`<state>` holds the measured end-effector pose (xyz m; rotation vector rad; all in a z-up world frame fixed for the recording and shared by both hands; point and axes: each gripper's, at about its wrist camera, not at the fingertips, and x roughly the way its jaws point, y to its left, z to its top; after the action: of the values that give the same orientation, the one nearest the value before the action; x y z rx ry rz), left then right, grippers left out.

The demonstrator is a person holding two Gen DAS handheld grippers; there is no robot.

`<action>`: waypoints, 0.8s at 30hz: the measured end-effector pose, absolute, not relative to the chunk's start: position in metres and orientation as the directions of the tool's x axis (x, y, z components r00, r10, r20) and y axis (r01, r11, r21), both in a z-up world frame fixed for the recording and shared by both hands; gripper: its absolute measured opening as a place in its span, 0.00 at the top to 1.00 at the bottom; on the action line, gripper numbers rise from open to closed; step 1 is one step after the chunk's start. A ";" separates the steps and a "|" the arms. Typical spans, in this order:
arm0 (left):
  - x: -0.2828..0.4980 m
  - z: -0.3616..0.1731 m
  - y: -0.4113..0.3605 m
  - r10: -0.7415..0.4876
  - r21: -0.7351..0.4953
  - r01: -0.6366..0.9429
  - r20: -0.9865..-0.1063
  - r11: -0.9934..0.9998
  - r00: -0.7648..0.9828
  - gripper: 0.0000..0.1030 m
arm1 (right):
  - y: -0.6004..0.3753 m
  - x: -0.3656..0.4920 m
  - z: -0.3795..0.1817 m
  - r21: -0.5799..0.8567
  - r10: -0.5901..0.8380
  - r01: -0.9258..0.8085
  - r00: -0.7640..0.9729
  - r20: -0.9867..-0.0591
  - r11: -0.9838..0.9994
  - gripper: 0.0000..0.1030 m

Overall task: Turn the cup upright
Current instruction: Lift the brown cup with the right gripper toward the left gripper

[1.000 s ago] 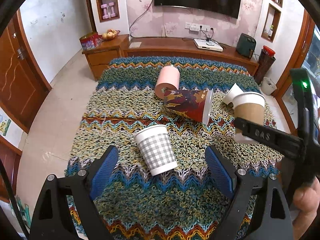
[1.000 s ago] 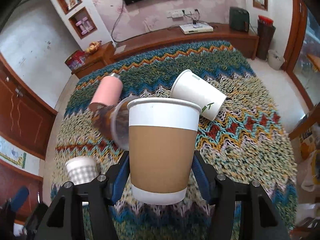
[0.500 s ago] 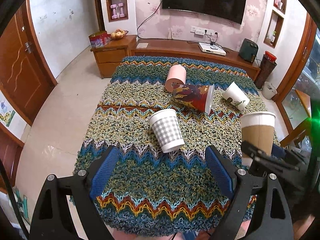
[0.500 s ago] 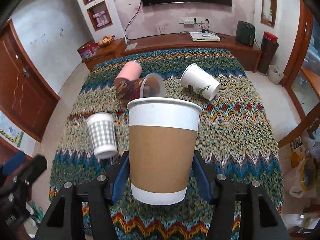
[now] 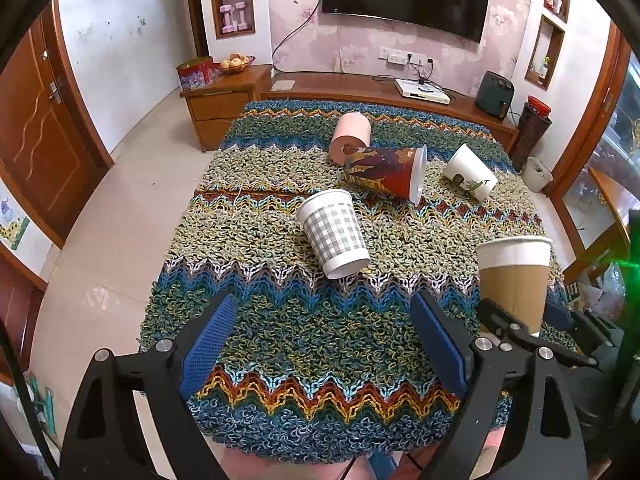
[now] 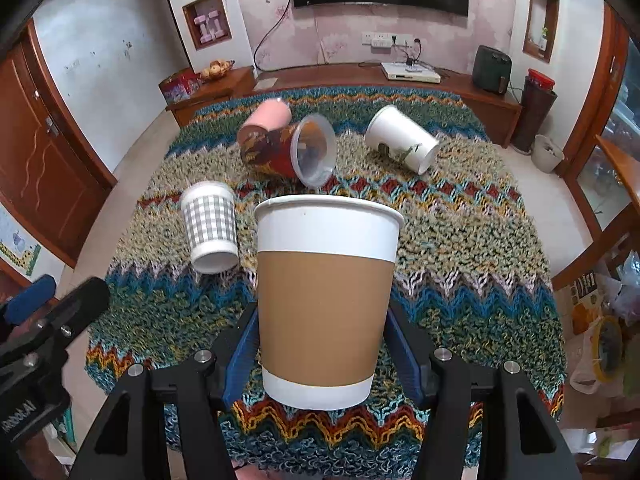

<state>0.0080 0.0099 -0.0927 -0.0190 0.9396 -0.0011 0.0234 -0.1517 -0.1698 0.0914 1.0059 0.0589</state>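
Note:
My right gripper (image 6: pixel 322 354) is shut on a brown paper cup (image 6: pixel 324 300) with a white rim, held upright above the near edge of the table; the cup also shows in the left wrist view (image 5: pixel 514 276). My left gripper (image 5: pixel 324 344) is open and empty over the near left of the table. A grey checked cup (image 5: pixel 334 238) (image 6: pixel 209 226) lies on its side ahead of it. A dark red patterned cup (image 5: pixel 384 172) (image 6: pixel 286 152), a pink cup (image 5: pixel 350 136) (image 6: pixel 266 116) and a white cup (image 5: pixel 470 176) (image 6: pixel 402 144) lie on their sides farther back.
The table wears a knitted zigzag cloth (image 5: pixel 304 344) (image 6: pixel 480 288). A wooden TV cabinet (image 5: pixel 348 88) stands against the far wall. A brown door (image 5: pixel 36 128) is on the left. Tiled floor (image 5: pixel 108 224) runs along the table's left side.
Both grippers have drawn back toward the near edge of the table. The brown cup stays upright in my right gripper. The lying cups have not moved.

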 end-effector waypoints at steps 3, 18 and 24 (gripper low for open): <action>0.009 -0.097 0.010 -0.003 -0.011 -0.010 -0.813 1.000 0.582 0.12 | -0.147 0.024 -0.181 0.089 0.087 -0.019 0.513 -0.854 0.996 0.41; 0.029 -0.124 0.005 -0.108 -0.095 0.051 -0.847 0.994 0.520 0.12 | -0.136 0.042 -0.231 0.069 0.084 -0.052 0.402 -0.912 0.996 0.40; 0.034 -0.133 0.001 -0.114 -0.102 0.052 -0.859 0.993 0.499 0.12 | -0.136 0.045 -0.241 0.074 0.088 -0.051 0.380 -0.921 0.996 0.40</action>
<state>0.0344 0.0005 -0.1333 -0.0653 1.0437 -0.1009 0.0446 -0.1365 -0.2412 0.0355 1.1782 0.0884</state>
